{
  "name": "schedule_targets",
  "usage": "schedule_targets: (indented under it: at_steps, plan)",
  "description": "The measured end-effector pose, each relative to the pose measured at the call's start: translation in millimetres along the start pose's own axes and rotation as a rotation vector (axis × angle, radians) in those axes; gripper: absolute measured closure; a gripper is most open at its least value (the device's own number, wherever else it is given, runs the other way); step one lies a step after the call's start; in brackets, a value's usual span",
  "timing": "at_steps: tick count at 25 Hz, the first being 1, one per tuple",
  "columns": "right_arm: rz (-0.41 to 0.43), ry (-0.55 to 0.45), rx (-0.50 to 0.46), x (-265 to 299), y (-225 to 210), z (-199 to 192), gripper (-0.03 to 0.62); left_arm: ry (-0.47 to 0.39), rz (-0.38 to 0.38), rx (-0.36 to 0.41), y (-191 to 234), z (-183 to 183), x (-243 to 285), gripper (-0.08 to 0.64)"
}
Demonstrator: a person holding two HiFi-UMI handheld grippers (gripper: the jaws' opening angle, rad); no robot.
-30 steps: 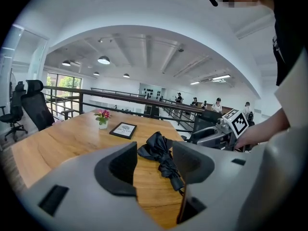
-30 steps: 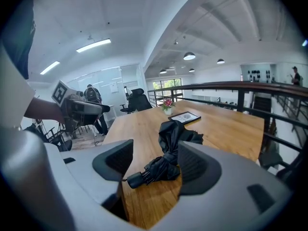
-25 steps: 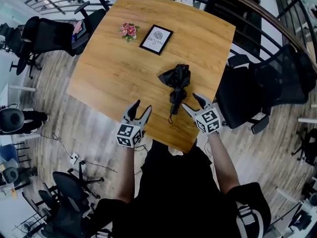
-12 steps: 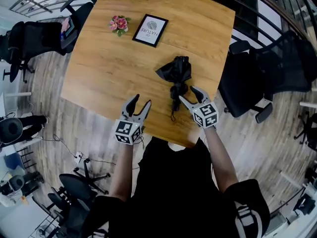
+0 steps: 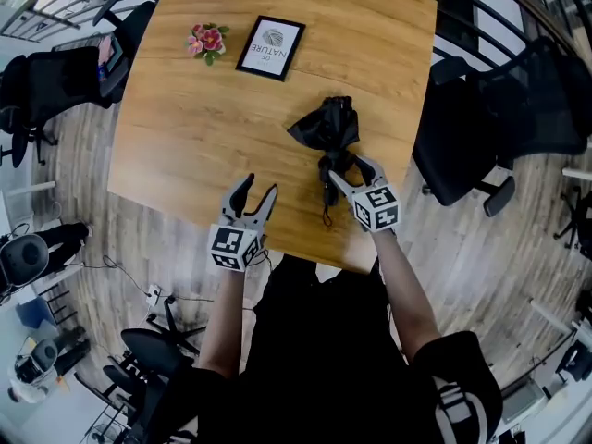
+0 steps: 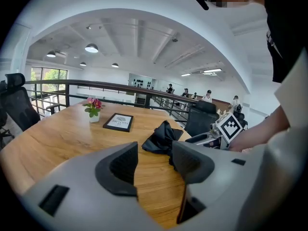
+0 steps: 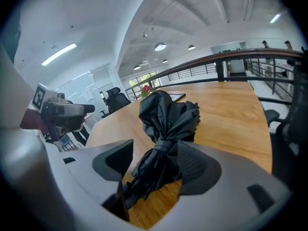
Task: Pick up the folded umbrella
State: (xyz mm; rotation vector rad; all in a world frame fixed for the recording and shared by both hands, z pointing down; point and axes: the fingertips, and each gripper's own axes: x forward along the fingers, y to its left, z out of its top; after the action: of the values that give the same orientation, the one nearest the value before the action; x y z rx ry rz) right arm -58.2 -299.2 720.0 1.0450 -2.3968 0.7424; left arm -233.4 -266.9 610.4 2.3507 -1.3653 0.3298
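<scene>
one view shows umbrella [image 7: 167, 121] between right tongs [image 7: 156, 159].

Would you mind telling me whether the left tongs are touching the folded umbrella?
Apart. The head view shows bare table between the left tongs and the folded umbrella; the tongs stand open and empty.

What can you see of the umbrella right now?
The umbrella is black, soft fabric, folded and cinched by a strap near its middle, with the canopy bunched loosely beyond that. It lies flat on the wooden table near the person's edge, handle end toward them, a thin cord trailing from it. The right gripper straddles the cinched part with its jaws open; the pads do not look pressed on it.
</scene>
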Motion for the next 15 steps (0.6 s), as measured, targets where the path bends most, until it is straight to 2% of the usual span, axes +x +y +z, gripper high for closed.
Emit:
schedule_targets:
  at_steps: [15]
  plan:
    - [-0.141,0.043,0.038,45,-15,-9,0.276,0.036,0.001,-0.006,28,-14,1,0.324]
